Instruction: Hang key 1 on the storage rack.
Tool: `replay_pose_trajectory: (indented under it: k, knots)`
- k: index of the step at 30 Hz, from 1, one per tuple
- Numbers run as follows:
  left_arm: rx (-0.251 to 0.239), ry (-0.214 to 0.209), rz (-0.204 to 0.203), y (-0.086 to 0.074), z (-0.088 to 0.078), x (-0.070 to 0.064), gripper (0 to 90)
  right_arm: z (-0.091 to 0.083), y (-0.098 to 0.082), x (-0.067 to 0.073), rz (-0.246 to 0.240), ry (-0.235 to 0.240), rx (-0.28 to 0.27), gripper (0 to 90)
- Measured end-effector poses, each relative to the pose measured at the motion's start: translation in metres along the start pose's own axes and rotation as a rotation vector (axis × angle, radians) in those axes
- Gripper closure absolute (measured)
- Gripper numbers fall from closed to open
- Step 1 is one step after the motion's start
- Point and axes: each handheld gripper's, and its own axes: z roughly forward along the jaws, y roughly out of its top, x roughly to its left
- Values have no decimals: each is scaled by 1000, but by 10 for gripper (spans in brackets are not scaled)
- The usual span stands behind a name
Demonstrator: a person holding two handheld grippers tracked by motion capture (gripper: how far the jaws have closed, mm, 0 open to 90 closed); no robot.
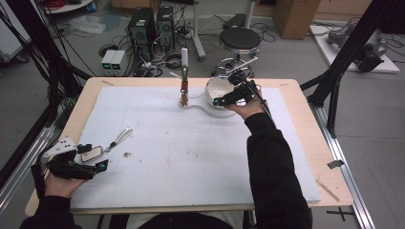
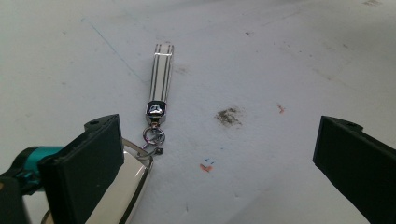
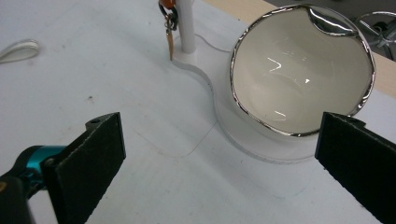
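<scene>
Left gripper [image 2: 215, 163]: jaws standing wide, gripping nothing.
Key fob [image 2: 122, 186]: lying on the white mat [image 2: 280, 70], touching the left jaw's inner face, strap [image 2: 161, 70] stretching away ahead.
Right gripper [image 3: 219, 158]: jaws gaping wide, holding nothing, bowl [image 3: 299, 65] sitting just beyond the right jaw.

On the mat [image 1: 191, 157], the key fob [image 1: 91, 154] lies at the near left, its strap [image 1: 122, 137] stretching away toward the far right. The bowl [image 1: 217, 90] sits at the far edge, the post [image 1: 184, 62] just left of it, a key [image 1: 184, 99] hanging from it.
</scene>
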Motion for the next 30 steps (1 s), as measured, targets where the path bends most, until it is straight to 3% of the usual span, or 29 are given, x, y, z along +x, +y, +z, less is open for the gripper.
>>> replay_pose_trajectory:
  k: [12, 18, 30]
  knots:
    - [-1, -1, 1, 0, 0, 0, 23, -23, -41, -8, 27, -32, -13, 8]
    - [-1, -2, 0, 1, 0, -1, 23, -28, -65, -7, 16, -73, -21, 8]
    - [1, 0, -1, 1, 0, -1, 23, -39, -108, -5, 47, -99, -85, 8]
